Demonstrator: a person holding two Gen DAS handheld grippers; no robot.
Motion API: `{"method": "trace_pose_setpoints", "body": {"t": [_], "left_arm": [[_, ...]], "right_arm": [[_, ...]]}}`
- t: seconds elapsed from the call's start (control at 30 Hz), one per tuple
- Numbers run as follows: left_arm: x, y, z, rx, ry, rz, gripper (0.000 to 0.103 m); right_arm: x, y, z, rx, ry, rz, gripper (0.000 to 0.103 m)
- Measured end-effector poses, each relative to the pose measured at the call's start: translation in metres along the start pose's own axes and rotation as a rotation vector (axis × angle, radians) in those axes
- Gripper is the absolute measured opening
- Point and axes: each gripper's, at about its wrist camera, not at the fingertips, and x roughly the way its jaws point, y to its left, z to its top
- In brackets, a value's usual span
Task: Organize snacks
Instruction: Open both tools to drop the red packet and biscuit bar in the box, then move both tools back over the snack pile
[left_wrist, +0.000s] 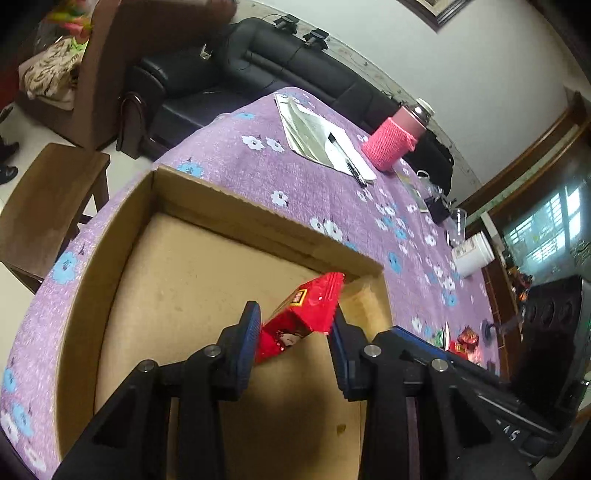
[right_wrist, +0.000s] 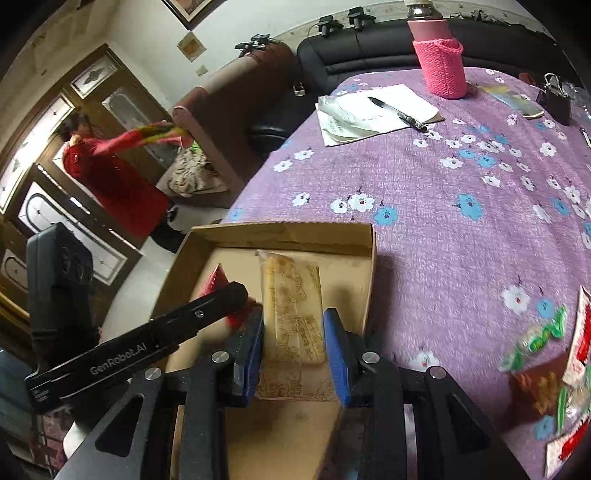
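Right now we hold a snack in each tool over the cardboard box (left_wrist: 207, 218). Our left gripper (left_wrist: 295, 328) has its jaws narrowed onto a red packet (left_wrist: 299, 317), pinched near its lower end, so most of the wrapper sticks out past the fingertips, tilted up and away. Our right gripper (right_wrist: 293, 347) is likewise closed on a pale yellow packet (right_wrist: 291, 299), pads pressing its two long edges, with the free end reaching forward into the box.

What worries us first is crowding: in the right wrist view the left gripper's arm crosses just beside our right fingers, and the red packet sits close against the yellow one. If we let go of both together, the tools could knock each other or one packet could land on top of the other. The red packet's off-centre hold could also let it swing or slip before it is low enough. The yellow wrapper looks thin and soft, so it may cling to a pad on release.

Beyond the box, to the right of our right tool, a loose heap of snacks (right_wrist: 554, 354) waits on the purple floral tablecloth (right_wrist: 461, 240), green, red and white wrappers, blurred.
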Motion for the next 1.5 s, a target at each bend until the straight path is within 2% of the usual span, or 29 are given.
{"method": "trace_pose_setpoints", "body": {"t": [0.1, 0.17, 0.23, 0.33, 0.47, 0.57, 0.67, 0.77, 0.87, 1.0, 1.27, 1.5], "left_arm": [[0.000, -0.002, 0.002, 0.007, -0.011, -0.007, 0.047], [-0.002, -0.004, 0.002, 0.018, -0.016, -0.012, 0.053], [-0.006, -0.008, 0.002, 0.033, -0.030, 0.005, 0.058], [-0.013, -0.014, 0.000, 0.062, -0.049, 0.034, 0.058], [-0.021, -0.021, 0.004, 0.049, -0.066, -0.001, 0.058], [-0.032, -0.034, 0.007, 0.062, -0.094, 0.008, 0.058], [-0.044, -0.056, -0.008, 0.138, -0.126, 0.048, 0.061], [-0.044, -0.071, -0.031, 0.180, -0.139, 0.044, 0.068], [-0.031, -0.085, -0.051, 0.208, -0.131, 0.049, 0.068], [-0.007, -0.100, -0.066, 0.245, -0.103, 0.107, 0.068], [0.002, -0.089, -0.082, 0.219, -0.008, 0.144, 0.068], [-0.017, -0.093, -0.077, 0.199, -0.074, 0.114, 0.068]], "right_arm": [[0.002, 0.005, 0.002, -0.026, -0.026, -0.040, 0.039], [-0.003, 0.011, 0.002, -0.067, -0.061, -0.085, 0.051], [-0.013, 0.012, 0.001, -0.074, -0.088, -0.084, 0.053], [-0.032, 0.005, -0.002, -0.064, -0.119, -0.079, 0.053], [-0.061, -0.011, -0.013, -0.066, -0.160, -0.102, 0.053], [-0.086, -0.036, -0.024, -0.019, -0.186, -0.108, 0.053], [-0.111, -0.062, -0.037, 0.033, -0.207, -0.115, 0.054], [-0.135, -0.089, -0.057, 0.064, -0.244, -0.162, 0.058], [-0.152, -0.111, -0.075, 0.083, -0.274, -0.203, 0.058], [-0.165, -0.133, -0.097, 0.125, -0.288, -0.206, 0.058], [-0.191, -0.158, -0.125, 0.160, -0.321, -0.216, 0.058], [-0.201, -0.169, -0.136, 0.179, -0.326, -0.215, 0.058]]}}
